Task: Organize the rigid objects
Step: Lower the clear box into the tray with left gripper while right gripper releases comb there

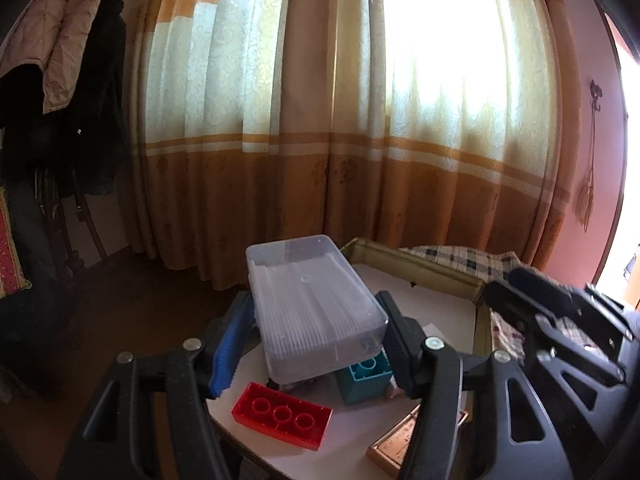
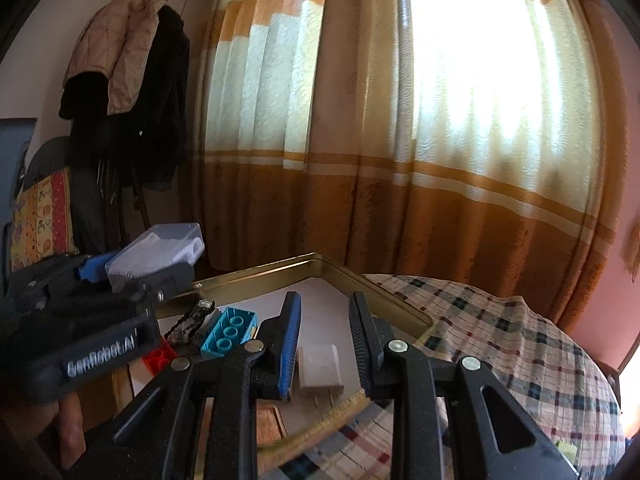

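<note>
Your left gripper (image 1: pixel 316 344) is closed on the clear plastic box (image 1: pixel 312 304), its fingers pressed against the two long sides, the box lifted and tilted above the white table (image 1: pixel 352 436). Your right gripper (image 2: pixel 326 344) stands wide and holds nothing; the white charger (image 2: pixel 320 368) lies on the table between its fingers.

Risk, as a judgement: the box walls are smooth and the grip sits near the box's near end, so the far end could swing down or the box could slide out if you turn quickly. Lowering it blind could also knock what lies beneath.

Directly below the left gripper lie the red brick (image 1: pixel 282 416) and, just right of it, the teal brick (image 1: pixel 366 380), partly hidden under the box. A dark, glittery object (image 2: pixel 190 322) sits left of the right gripper, beside the teal brick; what it is cannot be told. A copper-toned item (image 1: pixel 404 444) lies at the near table edge, below the left gripper's right finger.

Beyond both grippers, the gold tray rim (image 2: pixel 304 266) borders the table, with checked cloth (image 2: pixel 500 344) to the right, then the curtain (image 2: pixel 400 140).
</note>
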`<state>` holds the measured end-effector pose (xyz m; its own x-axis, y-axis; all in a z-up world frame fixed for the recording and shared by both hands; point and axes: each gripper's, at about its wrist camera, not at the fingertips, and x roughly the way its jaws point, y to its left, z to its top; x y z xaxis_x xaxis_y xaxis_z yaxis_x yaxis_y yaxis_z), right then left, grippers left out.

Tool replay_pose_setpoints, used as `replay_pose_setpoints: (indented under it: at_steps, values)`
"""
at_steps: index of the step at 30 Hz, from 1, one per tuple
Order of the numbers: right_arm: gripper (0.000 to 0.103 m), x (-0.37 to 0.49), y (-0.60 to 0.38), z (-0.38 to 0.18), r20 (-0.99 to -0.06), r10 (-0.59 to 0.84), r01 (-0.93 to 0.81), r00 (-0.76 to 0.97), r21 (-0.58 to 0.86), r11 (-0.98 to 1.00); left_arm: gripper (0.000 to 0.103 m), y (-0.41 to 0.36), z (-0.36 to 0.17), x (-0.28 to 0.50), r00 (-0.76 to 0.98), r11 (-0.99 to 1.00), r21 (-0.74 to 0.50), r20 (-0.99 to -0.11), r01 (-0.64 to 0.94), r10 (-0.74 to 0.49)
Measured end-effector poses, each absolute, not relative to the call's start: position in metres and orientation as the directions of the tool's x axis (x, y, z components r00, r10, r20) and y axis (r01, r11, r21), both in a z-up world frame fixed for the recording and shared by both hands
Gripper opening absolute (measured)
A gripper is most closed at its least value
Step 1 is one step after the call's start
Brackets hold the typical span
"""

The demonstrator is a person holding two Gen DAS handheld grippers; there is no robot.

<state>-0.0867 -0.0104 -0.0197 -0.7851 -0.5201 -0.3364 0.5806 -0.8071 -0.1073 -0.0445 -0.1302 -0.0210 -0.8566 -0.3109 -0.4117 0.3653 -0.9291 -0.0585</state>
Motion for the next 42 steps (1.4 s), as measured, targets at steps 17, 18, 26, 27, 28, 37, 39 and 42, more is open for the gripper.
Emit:
replay_pose_setpoints:
  at_steps: [17, 18, 26, 27, 28, 37, 39, 42]
  values:
    - [0.042, -0.062, 0.148, -0.046, -0.594, -0.369, 0.492, -0.715, -0.052, -0.869, 0.062, -0.117, -0.020, -0.027, -0.869, -0.939, -0.084, -0.415, 0.332, -0.270]
    - [0.042, -0.064, 0.156, -0.053, -0.606, -0.356, 0.479, -0.711, -0.046, -0.877, 0.062, -0.116, -0.022, -0.028, -0.868, -0.941, -0.081, -0.420, 0.329, -0.267]
    - [0.042, -0.085, 0.166, -0.076, -0.704, -0.347, 0.471, -0.619, 0.021, -0.882, 0.062, -0.116, -0.027, -0.029, -0.857, -0.943, -0.079, -0.447, 0.323, -0.256]
    - [0.042, -0.086, 0.164, -0.080, -0.715, -0.336, 0.470, -0.613, 0.012, -0.882, 0.062, -0.116, -0.026, -0.028, -0.857, -0.943, -0.079, -0.448, 0.323, -0.256]
    - [0.042, -0.087, 0.164, -0.084, -0.729, -0.326, 0.469, -0.602, 0.008, -0.883, 0.062, -0.116, -0.026, -0.029, -0.857, -0.943, -0.079, -0.447, 0.323, -0.256]
    - [0.027, -0.086, 0.161, -0.090, -0.751, -0.301, 0.472, -0.587, -0.016, -0.881, 0.062, -0.116, -0.027, -0.028, -0.856, -0.943, -0.079, -0.449, 0.323, -0.256]
    - [0.027, -0.083, 0.159, -0.081, -0.726, -0.331, 0.474, -0.603, 0.007, -0.881, 0.062, -0.116, -0.027, -0.029, -0.855, -0.943, -0.076, -0.450, 0.325, -0.258]
    - [0.027, -0.080, 0.146, -0.058, -0.673, -0.389, 0.496, -0.629, 0.038, -0.868, 0.062, -0.118, -0.027, -0.033, -0.851, -0.943, -0.070, -0.456, 0.326, -0.260]
